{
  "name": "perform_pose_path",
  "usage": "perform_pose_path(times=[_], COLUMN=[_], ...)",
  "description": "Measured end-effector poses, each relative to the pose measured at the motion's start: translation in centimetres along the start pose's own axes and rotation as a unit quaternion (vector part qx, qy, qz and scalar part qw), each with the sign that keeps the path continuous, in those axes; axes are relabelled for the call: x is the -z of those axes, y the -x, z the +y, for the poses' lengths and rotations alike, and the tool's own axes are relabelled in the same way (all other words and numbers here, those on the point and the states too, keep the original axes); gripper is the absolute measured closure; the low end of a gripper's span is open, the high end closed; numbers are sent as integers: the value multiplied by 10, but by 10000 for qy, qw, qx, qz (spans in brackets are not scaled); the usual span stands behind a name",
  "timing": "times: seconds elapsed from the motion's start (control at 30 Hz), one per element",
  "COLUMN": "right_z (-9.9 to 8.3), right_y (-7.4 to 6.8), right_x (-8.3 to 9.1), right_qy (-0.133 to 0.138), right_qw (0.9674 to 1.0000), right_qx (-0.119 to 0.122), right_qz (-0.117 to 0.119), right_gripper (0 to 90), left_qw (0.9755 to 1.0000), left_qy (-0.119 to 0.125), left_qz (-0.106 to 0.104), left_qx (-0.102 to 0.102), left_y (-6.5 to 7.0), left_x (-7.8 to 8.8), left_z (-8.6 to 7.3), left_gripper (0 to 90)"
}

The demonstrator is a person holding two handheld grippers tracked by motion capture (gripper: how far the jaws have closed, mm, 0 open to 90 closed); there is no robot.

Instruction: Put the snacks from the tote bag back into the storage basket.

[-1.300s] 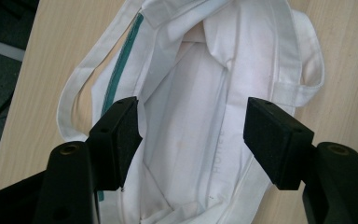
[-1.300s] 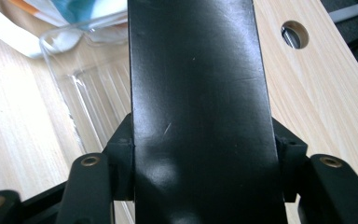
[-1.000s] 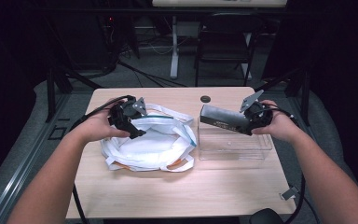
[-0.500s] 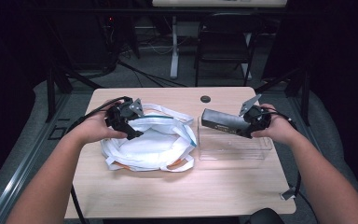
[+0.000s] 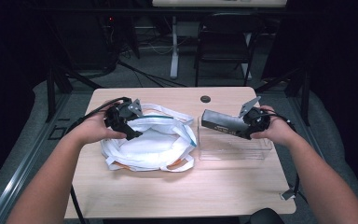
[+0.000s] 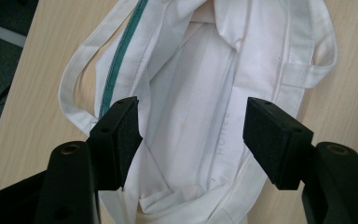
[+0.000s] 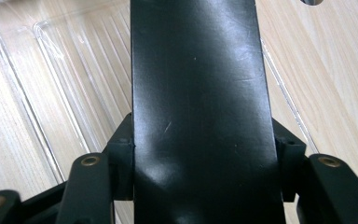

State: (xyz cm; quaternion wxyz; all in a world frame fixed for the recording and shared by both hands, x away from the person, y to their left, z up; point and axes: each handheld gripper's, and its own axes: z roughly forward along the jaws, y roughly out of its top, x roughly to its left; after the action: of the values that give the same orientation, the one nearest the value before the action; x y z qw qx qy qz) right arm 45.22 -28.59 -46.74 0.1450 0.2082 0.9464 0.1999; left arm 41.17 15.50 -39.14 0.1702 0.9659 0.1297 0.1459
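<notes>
A white cloth tote bag (image 5: 154, 147) with a green-trimmed rim lies on the left half of the wooden table (image 5: 168, 196). My left gripper (image 5: 133, 130) hangs over the bag's left end. In the left gripper view it (image 6: 198, 140) stands open, and the bag's (image 6: 205, 93) mouth lies between and below the pads (image 6: 275, 140). On the right, my right gripper (image 5: 241, 130) is shut on a long black box (image 5: 220, 122), held roughly level just above a clear plastic bin (image 5: 235, 151). In the right gripper view the box (image 7: 196, 70) sits clamped between the jaws of the right gripper (image 7: 205, 154).
The clear bin (image 7: 51, 79) stands on the table's right half, beside the bag. A round cable hole (image 5: 205, 99) sits near the table's far edge. Beyond the table are a dark chair (image 5: 223, 42) and a desk leg. Bare wood lies along the front edge.
My right gripper has sunk a little with the black box toward the clear bin. The left gripper and the bag have not moved.
</notes>
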Motion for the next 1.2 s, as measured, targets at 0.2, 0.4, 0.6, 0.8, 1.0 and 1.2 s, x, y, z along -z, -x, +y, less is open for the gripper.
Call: perform_pose_path(times=[0.2,0.4,0.6,0.8,1.0,1.2], right_z=[-1,-4,-5,-4,-5,-6], right_y=[0,1,-2,-5,-6,-7], right_x=[1,2,1,-2,-8,-16], right_qy=[57,65,110,56,-80,-145], right_qw=[10000,10000,9999,9999,9998,9997], right_qx=[-18,-25,9,55,132,159], right_qz=[-13,-3,58,74,85,139], right_gripper=[417,418,418,418,418,418], left_qw=[10000,10000,10000,10000,10000,9999], left_qy=[-33,-15,-31,-31,-46,-83], left_qz=[-11,-9,-10,7,17,-10], left_qx=[7,14,31,47,41,58], left_y=[0,0,0,-1,-1,-1], left_x=[-1,-2,-2,0,0,-3], left_z=[-1,-2,-3,-4,-6,-8], left_gripper=[361,361,361,362,361,362])
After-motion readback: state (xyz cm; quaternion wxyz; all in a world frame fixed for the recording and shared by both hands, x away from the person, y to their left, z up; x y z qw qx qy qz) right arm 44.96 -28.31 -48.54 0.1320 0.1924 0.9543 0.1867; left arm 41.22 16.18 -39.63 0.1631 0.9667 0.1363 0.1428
